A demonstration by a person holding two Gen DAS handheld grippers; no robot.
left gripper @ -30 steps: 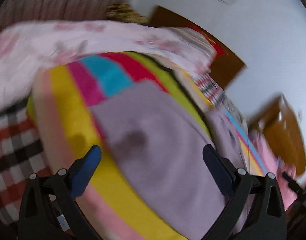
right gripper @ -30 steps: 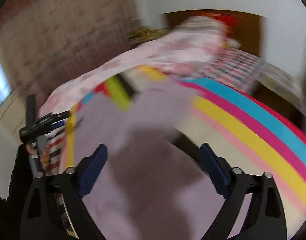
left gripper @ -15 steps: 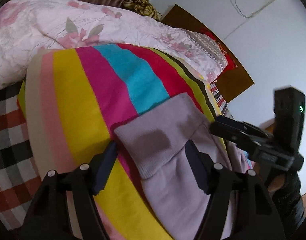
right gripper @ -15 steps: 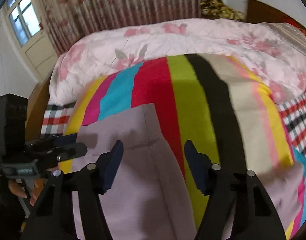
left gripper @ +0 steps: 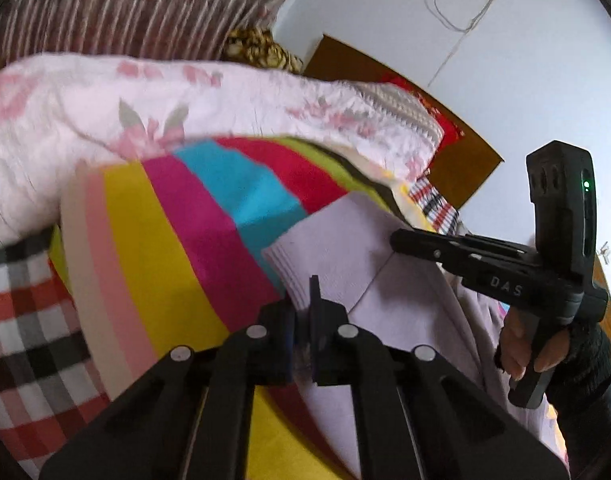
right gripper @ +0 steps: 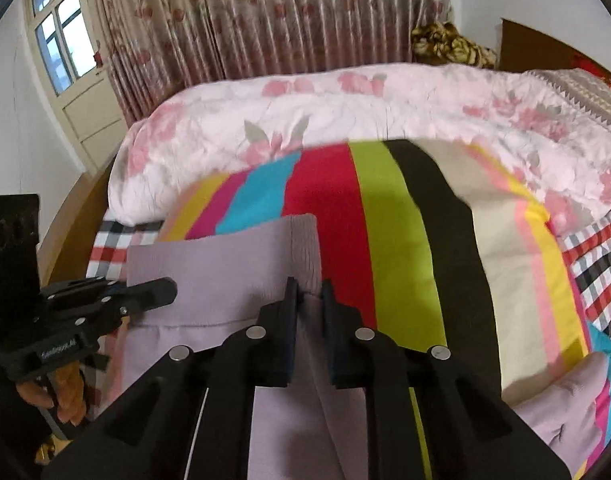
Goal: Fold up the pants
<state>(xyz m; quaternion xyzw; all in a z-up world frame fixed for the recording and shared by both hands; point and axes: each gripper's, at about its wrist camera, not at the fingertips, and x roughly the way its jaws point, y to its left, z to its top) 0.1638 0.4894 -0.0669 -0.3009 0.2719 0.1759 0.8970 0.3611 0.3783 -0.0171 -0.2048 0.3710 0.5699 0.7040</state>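
Lilac knit pants (left gripper: 345, 248) lie on a rainbow-striped blanket (left gripper: 165, 240) on the bed. Their ribbed waistband end (right gripper: 303, 252) points toward the far pillow side. My left gripper (left gripper: 303, 312) is shut on the left corner of the waistband. My right gripper (right gripper: 308, 300) is shut on the right corner of the waistband. Each gripper shows in the other's view: the right one in the left wrist view (left gripper: 409, 240), the left one in the right wrist view (right gripper: 153, 292). The pants' lower part (right gripper: 561, 400) lies bunched at the right.
A pink floral quilt (right gripper: 345, 120) lies rolled along the far side of the bed. A checked sheet (left gripper: 25, 320) shows under the blanket. Curtains (right gripper: 265, 12) and a window (right gripper: 61, 40) stand behind; a wooden headboard (left gripper: 457, 152) is at the right.
Both grippers were open over the waistband half a second ago. Now both have moved in and shut on its two corners.
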